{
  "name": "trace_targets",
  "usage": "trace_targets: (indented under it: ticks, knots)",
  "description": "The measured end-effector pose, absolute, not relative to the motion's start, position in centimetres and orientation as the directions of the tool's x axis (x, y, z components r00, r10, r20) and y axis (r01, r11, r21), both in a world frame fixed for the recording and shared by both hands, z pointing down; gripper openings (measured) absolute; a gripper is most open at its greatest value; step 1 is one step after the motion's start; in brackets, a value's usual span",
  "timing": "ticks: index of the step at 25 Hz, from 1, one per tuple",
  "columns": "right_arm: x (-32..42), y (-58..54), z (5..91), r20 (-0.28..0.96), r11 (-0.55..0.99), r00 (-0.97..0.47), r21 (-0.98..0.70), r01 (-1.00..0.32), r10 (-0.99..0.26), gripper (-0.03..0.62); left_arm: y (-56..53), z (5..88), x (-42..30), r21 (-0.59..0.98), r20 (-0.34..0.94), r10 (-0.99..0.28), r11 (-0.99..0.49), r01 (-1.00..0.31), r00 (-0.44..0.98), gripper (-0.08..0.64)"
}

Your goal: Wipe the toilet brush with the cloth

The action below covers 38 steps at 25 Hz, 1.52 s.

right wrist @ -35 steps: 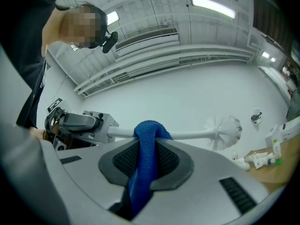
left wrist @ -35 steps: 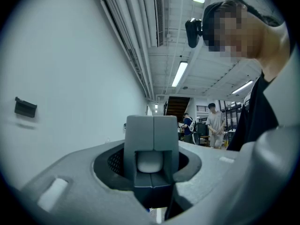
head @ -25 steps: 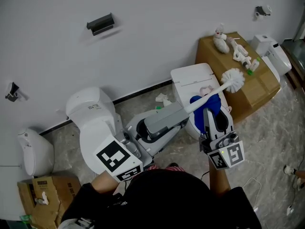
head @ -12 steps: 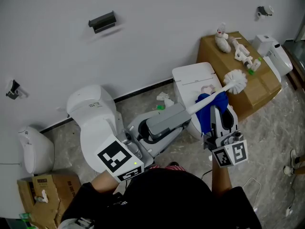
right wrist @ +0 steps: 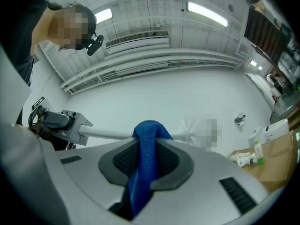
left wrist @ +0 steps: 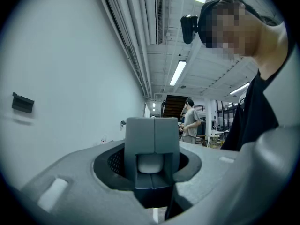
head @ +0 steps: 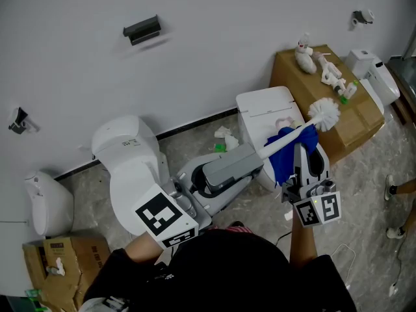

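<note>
My left gripper [head: 250, 156] is shut on the handle end of a white toilet brush [head: 281, 140] and holds it level. Its bristle head [head: 325, 112] points right, over a white toilet tank [head: 263, 104]. A blue cloth [head: 291, 147] is draped over the shaft just short of the bristles, and my right gripper [head: 303, 153] is shut on it from below. In the right gripper view the cloth [right wrist: 147, 158] runs up between the jaws and folds over the shaft [right wrist: 108, 134]. In the left gripper view the grey jaws [left wrist: 152, 142] meet around the white handle [left wrist: 149, 163].
A white toilet [head: 127, 155] stands at the left by the wall. A cardboard box [head: 338, 119] with small items on top and a white unit [head: 370, 73] are at the right. Another box [head: 55, 265] sits bottom left. A person's legs [head: 400, 190] show at the right edge.
My right gripper has slid the blue cloth along the shaft toward the bristle head. The left gripper has kept its hold. A person's legs have come into view at the right edge.
</note>
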State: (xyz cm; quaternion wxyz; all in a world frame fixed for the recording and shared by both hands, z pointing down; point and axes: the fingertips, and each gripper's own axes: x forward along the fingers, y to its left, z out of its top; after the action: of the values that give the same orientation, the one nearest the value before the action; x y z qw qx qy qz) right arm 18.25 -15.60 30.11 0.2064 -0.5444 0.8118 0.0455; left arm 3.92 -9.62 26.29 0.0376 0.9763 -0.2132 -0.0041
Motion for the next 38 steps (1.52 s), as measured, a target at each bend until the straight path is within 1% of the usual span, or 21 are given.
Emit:
trace_targets:
  ticks: [26,38]
  knots:
    - [22.2,-16.7,30.0,-0.376,0.308,-0.220,-0.191,-0.932,-0.900,0.064,-9.6,26.1,4.4,0.087,0.009,-0.385,-0.919,-0.384,0.923,0.167]
    - [22.6,-17.0,30.5,-0.359,0.293,-0.209,-0.198,-0.935,-0.910,0.064,-10.1,26.3,4.4,0.114,0.001,-0.386,-0.916,-0.384,0.922,0.167]
